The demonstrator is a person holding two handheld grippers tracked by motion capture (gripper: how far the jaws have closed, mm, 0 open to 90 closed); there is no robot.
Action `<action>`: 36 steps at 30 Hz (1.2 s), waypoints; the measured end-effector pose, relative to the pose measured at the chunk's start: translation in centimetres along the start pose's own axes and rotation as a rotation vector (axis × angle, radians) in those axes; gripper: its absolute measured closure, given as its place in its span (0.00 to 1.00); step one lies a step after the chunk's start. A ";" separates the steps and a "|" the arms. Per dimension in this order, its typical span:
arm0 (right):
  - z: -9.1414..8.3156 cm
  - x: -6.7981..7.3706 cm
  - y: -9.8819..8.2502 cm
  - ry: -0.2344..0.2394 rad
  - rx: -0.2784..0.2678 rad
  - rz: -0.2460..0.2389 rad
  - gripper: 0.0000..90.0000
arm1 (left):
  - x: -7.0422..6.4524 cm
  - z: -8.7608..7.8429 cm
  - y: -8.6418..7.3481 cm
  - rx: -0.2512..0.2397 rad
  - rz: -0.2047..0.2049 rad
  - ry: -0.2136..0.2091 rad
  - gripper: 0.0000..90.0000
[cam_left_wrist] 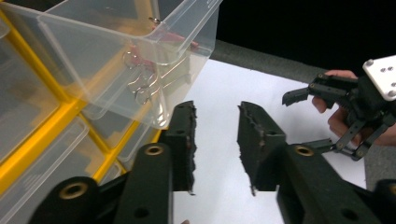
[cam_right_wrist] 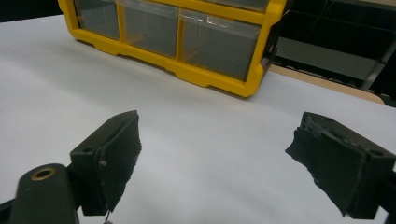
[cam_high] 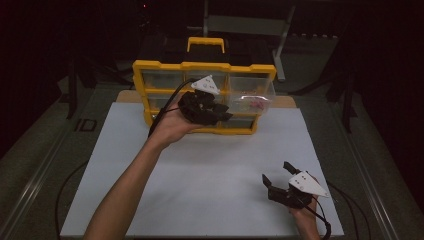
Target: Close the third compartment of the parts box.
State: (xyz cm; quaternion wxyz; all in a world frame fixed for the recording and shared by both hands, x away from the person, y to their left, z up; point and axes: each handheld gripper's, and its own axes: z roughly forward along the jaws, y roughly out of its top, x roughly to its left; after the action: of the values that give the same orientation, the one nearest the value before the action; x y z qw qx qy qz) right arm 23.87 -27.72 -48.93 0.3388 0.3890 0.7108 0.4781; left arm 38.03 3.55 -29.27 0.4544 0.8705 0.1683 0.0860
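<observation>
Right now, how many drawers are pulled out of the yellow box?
1: the clear drawer sticks out on the right of the yellow drawer cabinet, beside the left gripper; the other drawers look pushed in.

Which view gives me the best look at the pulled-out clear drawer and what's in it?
The left gripper view: the clear drawer is close up, with metal clips visible through its wall. The high view shows the drawer small, sticking out of the yellow organizer, contents a reddish blur. The right gripper view takes in the organizer's lower drawers.
</observation>
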 end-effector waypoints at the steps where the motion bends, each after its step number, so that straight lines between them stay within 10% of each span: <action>1: 0.0 0.0 0.0 -0.001 0.000 0.000 0.15 | 0.0 0.1 0.0 -0.003 -0.004 0.000 0.81; 8: 0.0 -0.1 0.0 0.000 -0.001 0.001 0.15 | 0.1 0.8 0.1 -0.014 -0.006 0.016 1.00; 36: 0.0 -0.2 0.0 -0.002 0.001 -0.002 0.15 | 2.1 2.1 1.7 -0.013 -0.052 0.035 1.00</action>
State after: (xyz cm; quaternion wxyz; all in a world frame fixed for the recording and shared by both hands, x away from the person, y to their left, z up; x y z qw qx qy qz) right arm 23.91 -27.89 -48.94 0.3398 0.3891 0.7111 0.4770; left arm 41.01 1.83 -29.13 0.4592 0.8612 0.1982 0.0908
